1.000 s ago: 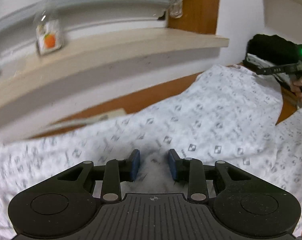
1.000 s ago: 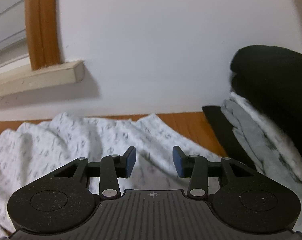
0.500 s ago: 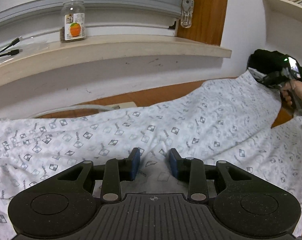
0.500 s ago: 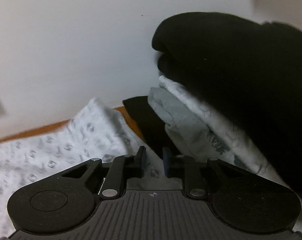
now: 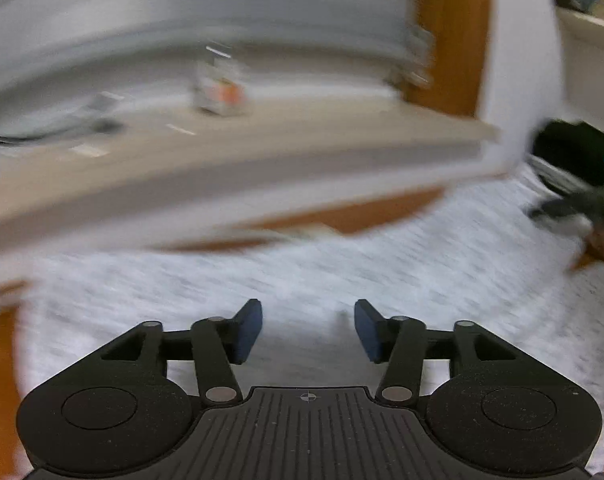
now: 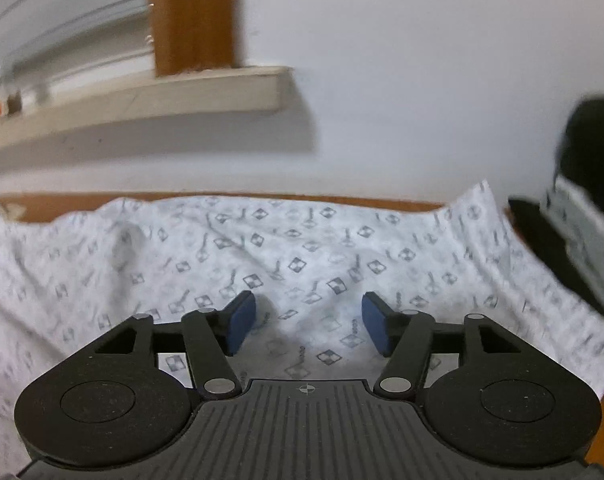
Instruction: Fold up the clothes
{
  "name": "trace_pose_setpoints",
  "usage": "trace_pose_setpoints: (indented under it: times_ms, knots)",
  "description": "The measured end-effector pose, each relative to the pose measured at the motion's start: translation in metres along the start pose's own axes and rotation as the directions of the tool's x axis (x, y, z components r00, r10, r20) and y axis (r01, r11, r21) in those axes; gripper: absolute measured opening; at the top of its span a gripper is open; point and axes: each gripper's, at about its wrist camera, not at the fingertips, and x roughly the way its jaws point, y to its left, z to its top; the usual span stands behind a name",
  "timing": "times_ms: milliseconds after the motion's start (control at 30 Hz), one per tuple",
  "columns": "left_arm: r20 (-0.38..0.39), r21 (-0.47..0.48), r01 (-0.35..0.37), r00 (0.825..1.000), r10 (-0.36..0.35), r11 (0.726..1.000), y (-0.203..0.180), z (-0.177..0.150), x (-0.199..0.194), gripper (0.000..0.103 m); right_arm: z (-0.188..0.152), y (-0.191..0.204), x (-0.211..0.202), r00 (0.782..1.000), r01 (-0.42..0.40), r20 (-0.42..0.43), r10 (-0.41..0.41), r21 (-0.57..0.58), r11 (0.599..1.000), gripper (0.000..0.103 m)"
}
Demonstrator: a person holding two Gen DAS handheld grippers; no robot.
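Patterned garment (image 6: 302, 248): white cloth printed all over with small grey diamond and key-like motifs. It lay spread flat and wide over the orange-brown wooden surface (image 6: 62, 204), softly wrinkled, its far edge running close along the base of the white wall (image 6: 382, 100). Its right corner rose in a small peak just beside the stack of folded clothes (image 6: 582, 224). Left-wrist view blurred; print unreadable there.

My left hand-held gripper (image 5: 308, 330) is matte black plastic with a ribbed centre plate, a small crosshair mark, round side discs and silver pivot pins. Its fingers (image 5: 246, 332) end in blue pads. My right hand-held gripper (image 6: 308, 326) looks identical, speckled with dust.
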Motion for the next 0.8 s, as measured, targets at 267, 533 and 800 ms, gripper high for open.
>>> trace_pose_setpoints:
  times_ms: [267, 533, 800]
  knots:
    - [-0.038, -0.128, -0.172, 0.985, 0.169, 0.977, 0.115, 0.021, 0.006, 0.06, -0.002, -0.007, -0.001, 1.0, 0.0, -0.003, 0.0, 0.037, 0.999, 0.069]
    - [-0.023, -0.113, -0.205, 0.979, 0.204, 0.972, 0.123, 0.012, 0.021, 0.006, -0.003, -0.007, 0.0, 1.0, 0.004, -0.004, -0.004, 0.04, 0.999, 0.071]
    - [0.085, -0.257, -0.333, 0.927, 0.364, 0.907, 0.16, 0.003, -0.059, 0.006, -0.003, -0.007, -0.001, 1.0, -0.007, -0.004, 0.007, 0.039, 0.999, 0.072]
